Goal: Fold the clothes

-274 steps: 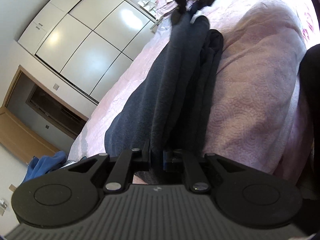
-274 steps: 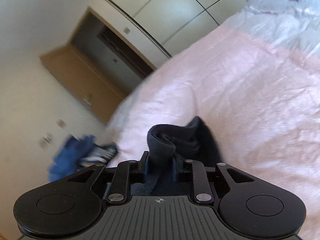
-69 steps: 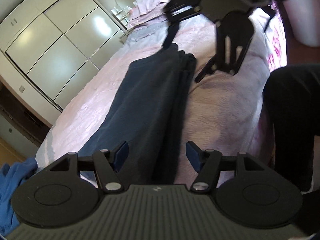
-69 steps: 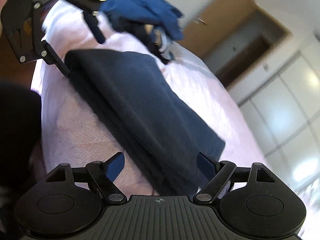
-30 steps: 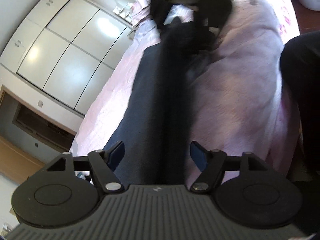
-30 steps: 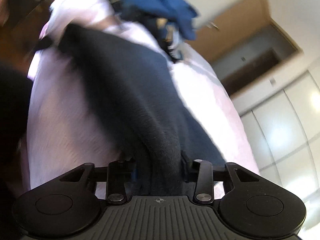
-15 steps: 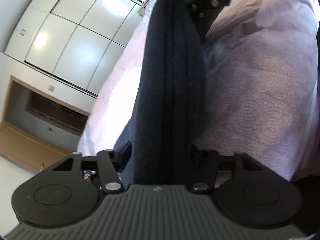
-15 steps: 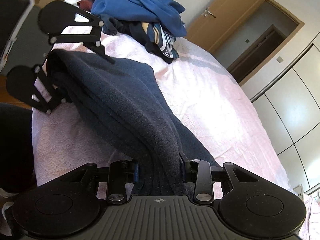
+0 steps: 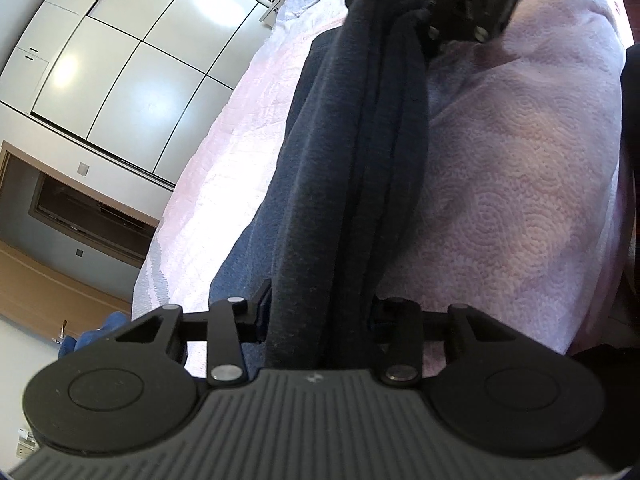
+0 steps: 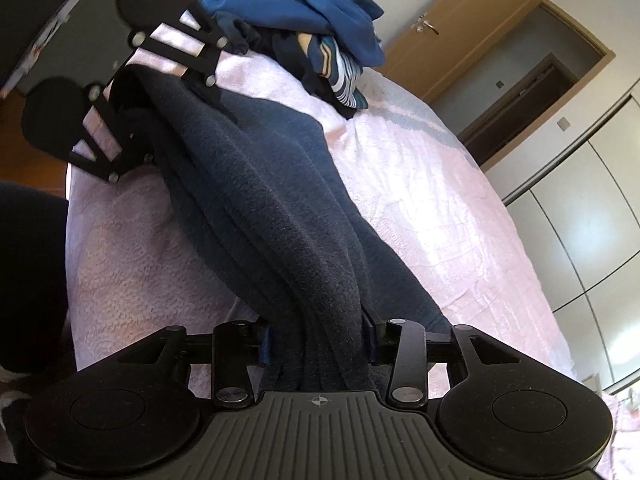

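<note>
Pale wardrobe doors (image 9: 132, 68) and a wooden door (image 10: 472, 36) close in the room, and most of it is taken up by the bed (image 9: 520, 184) under a pink quilted cover. On the bed, toward its near edge, lies the dark blue garment (image 9: 344, 152), already folded lengthwise into a long thick band of several layers. Beyond the garment's far end, seen from the right wrist, a pile of unfolded clothes (image 10: 304, 12) sits on the bed, bright blue on top with a striped piece beneath.

The step in hand looks like the crosswise fold, with one end of the band brought over to the other. To do it well, both ends should rise together, the layers stay stacked and square, and the carried edge land flush on its partner without dragging the lower layers askew.

Each end of the band is in a tool. The left tool (image 9: 320, 312) has its jaws closing, about half apart, pressed on the bunched layers between them. The right tool (image 10: 318, 340) has its jaws easing apart slightly, yet the pads look pressed against the thick cloth that fills the gap.
</note>
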Demonstrator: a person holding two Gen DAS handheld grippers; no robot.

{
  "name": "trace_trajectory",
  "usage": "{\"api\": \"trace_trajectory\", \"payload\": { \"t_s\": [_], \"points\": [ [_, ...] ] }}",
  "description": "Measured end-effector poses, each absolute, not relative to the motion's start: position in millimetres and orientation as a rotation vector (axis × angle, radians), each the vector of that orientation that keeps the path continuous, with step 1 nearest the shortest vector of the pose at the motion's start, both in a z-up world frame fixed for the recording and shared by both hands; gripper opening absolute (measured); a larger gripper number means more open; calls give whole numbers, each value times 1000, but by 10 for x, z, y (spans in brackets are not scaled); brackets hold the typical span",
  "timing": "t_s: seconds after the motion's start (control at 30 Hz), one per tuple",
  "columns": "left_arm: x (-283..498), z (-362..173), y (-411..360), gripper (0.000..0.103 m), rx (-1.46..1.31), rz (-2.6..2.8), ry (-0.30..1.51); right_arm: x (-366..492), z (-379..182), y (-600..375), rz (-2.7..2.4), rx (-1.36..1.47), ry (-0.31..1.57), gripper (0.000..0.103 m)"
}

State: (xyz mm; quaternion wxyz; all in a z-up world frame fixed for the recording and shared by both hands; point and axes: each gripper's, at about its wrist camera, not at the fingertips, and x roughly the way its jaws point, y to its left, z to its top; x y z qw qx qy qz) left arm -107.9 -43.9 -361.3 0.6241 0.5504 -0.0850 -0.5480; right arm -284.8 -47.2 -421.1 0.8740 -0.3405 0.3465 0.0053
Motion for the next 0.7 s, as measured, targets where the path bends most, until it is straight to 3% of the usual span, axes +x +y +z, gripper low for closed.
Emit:
{"api": "trace_trajectory", "payload": {
  "t_s": [0.1, 0.17, 0.23, 0.33, 0.57, 0.6, 0.63, 0.7],
  "points": [
    [-1073, -3605, -433, 37, 1263, -1267, -191, -2849, -4291, -432, -4, -746, 730, 48],
    [-1073, -3598, -419, 37, 1263, -1272, -189, -2841, -4363, -399, -17, -789, 733, 61],
    [-1073, -3590, -404, 37, 1262, -1276, -187, -2841, -4455, -353, -29, -856, 732, 67],
    [-1053, -3564, -400, 37, 1256, -1284, -184, -2822, -4592, -288, -20, -941, 728, 67],
    [-1035, -3616, -371, 39, 1249, -1289, -196, -2725, -4700, -344, -12, -974, 725, 67],
    [-1105, -3659, -284, 42, 1251, -1288, -209, -2718, -4674, -372, -14, -948, 727, 63],
    [-1123, -3691, -271, 44, 1262, -1279, -238, -2713, -4645, -398, -17, -923, 728, 49],
    [-1160, -3759, -243, 53, 1286, -1260, -298, -2711, -4570, -448, -24, -877, 724, 42]
  ]
}}
